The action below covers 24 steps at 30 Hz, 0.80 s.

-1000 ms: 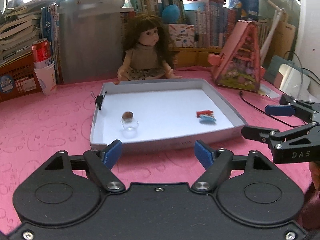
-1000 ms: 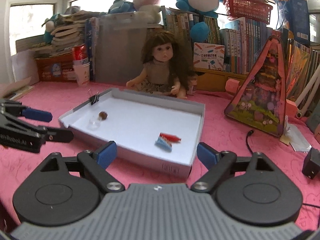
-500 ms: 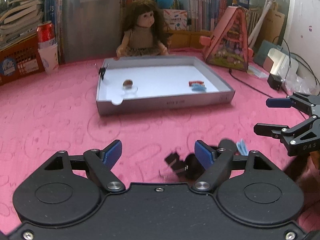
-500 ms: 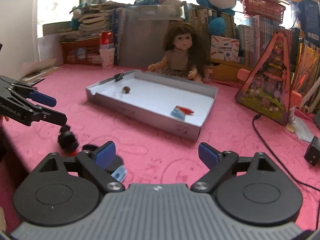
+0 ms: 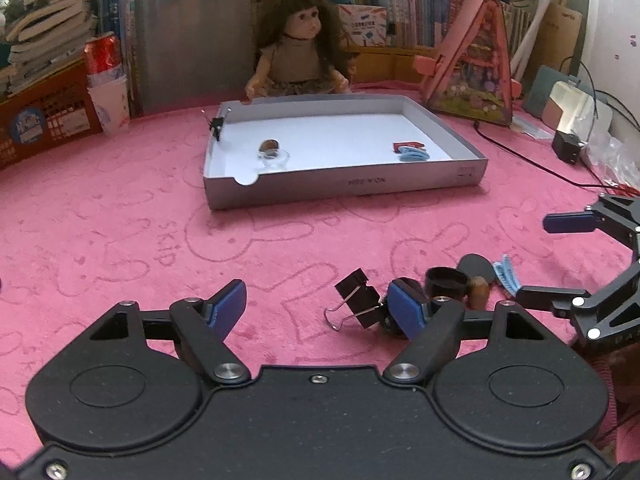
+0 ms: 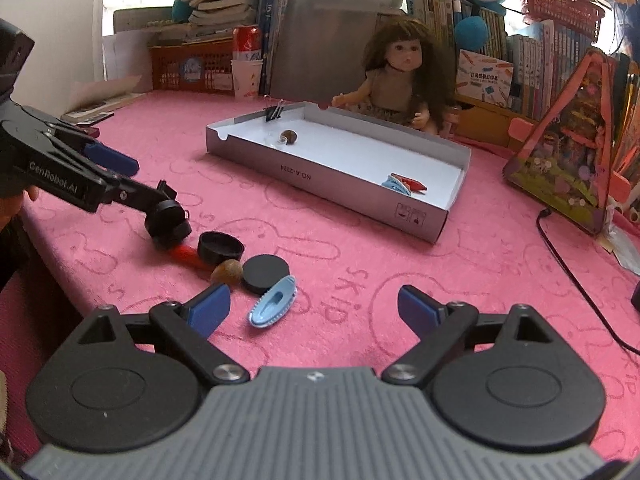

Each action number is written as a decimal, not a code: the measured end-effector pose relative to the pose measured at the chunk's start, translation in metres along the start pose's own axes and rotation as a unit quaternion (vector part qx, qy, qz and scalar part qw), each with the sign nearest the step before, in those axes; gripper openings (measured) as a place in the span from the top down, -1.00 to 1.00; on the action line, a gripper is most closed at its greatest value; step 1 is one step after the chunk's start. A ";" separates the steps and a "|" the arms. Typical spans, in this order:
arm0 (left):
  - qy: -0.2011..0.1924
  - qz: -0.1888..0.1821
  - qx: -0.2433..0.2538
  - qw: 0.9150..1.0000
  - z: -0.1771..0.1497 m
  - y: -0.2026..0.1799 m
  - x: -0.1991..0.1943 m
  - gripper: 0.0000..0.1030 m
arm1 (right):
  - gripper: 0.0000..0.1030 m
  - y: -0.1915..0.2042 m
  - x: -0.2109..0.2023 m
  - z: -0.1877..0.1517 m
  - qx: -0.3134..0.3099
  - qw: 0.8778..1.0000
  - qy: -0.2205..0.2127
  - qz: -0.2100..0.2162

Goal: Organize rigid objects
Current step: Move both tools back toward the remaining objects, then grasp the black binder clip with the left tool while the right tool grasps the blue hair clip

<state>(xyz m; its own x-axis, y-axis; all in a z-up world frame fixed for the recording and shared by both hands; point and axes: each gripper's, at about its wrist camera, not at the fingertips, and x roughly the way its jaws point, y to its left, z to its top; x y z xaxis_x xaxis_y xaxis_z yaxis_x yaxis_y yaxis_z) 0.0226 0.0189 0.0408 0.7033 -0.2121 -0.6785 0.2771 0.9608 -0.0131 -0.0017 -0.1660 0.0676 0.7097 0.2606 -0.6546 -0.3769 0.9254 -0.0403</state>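
A loose pile lies on the pink cloth: a black binder clip [image 5: 356, 300], a black cap [image 6: 220, 246], a flat black disc [image 6: 266, 274], a brown nut [image 6: 227, 270] and a blue hair clip [image 6: 274, 306]. My left gripper [image 5: 316, 308] is open, low over the cloth, with the binder clip just inside its right finger and not pressed. My right gripper [image 6: 314, 308] is open too, and the hair clip lies on the cloth between its fingers, nearer the left one. The grey tray [image 5: 348, 186] holds a small corked bottle [image 5: 274, 154] and red and blue clips [image 5: 412, 152].
A second binder clip [image 5: 217, 126] grips the tray's left wall. A doll [image 5: 300, 60] sits behind the tray, and a pink toy house [image 5: 472, 72] stands to the right. A black cable [image 6: 568, 272] runs across the cloth on the right. Books and boxes line the back.
Both grippers have drawn back from the tray toward the near table and sunk lower. The pile of small items has come into view between them.
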 end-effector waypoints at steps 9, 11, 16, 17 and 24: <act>0.013 0.047 0.000 0.999 -0.006 0.011 0.006 -0.44 | -0.85 -0.009 0.001 -0.004 0.016 0.999 0.008 -0.029; 0.015 0.050 -0.004 0.999 -0.008 0.014 0.007 -0.45 | -0.85 -0.010 0.001 -0.005 0.017 0.999 0.009 -0.035; 0.011 0.061 -0.013 0.998 -0.007 0.020 0.008 -0.47 | -0.85 -0.013 0.002 -0.006 0.022 0.998 0.010 -0.059; 0.010 0.068 -0.011 0.998 -0.007 0.020 0.007 -0.46 | -0.85 -0.014 0.001 -0.006 0.027 0.998 0.009 -0.057; 0.002 0.085 -0.006 0.996 -0.008 0.023 0.004 -0.43 | -0.85 -0.008 -0.004 -0.007 0.021 1.000 0.000 0.001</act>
<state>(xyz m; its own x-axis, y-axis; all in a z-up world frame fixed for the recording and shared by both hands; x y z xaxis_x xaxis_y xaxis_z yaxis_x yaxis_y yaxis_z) 0.0267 0.0413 0.0316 0.7374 -0.0448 -0.6739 0.1455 0.9849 0.0936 -0.0057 -0.1769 0.0649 0.7093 0.2631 -0.6539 -0.3536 0.9354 -0.0072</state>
